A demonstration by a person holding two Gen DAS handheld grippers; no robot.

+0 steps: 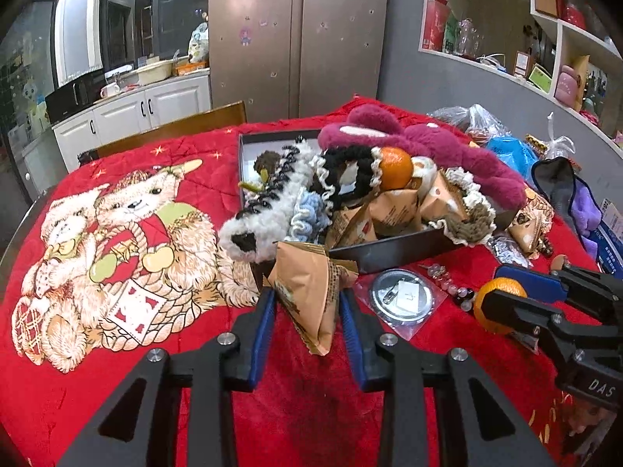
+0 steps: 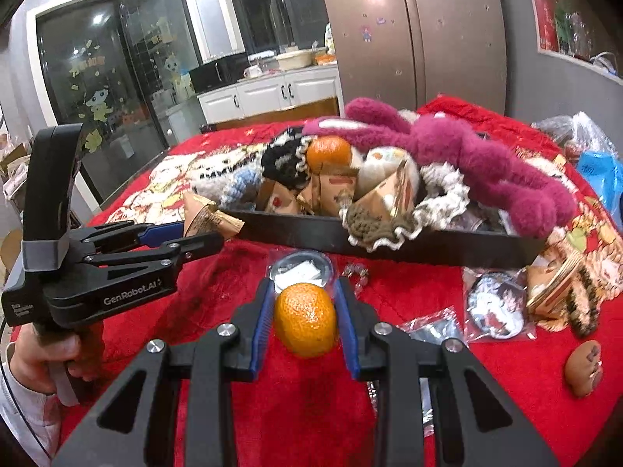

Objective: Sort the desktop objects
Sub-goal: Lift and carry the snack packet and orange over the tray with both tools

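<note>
My left gripper (image 1: 307, 303) is shut on a brown paper snack packet (image 1: 311, 292) just in front of the black tray's (image 1: 393, 249) near corner. It also shows in the right wrist view (image 2: 183, 237), holding the packet (image 2: 206, 218). My right gripper (image 2: 305, 303) is shut on an orange (image 2: 305, 319) above the red cloth; the orange also shows in the left wrist view (image 1: 494, 303). The tray is heaped with crocheted pieces (image 1: 272, 210), more paper packets (image 1: 393, 210), another orange (image 1: 395, 167) and a magenta plush toy (image 1: 428, 148).
A round badge in a clear sleeve (image 1: 401, 295) and a bead bracelet (image 1: 451, 284) lie in front of the tray. Another badge (image 2: 494, 307), a small brown toy (image 2: 584, 366) and plastic bags (image 1: 486, 124) lie on the right. A wooden chair back (image 1: 175, 128) stands behind the table.
</note>
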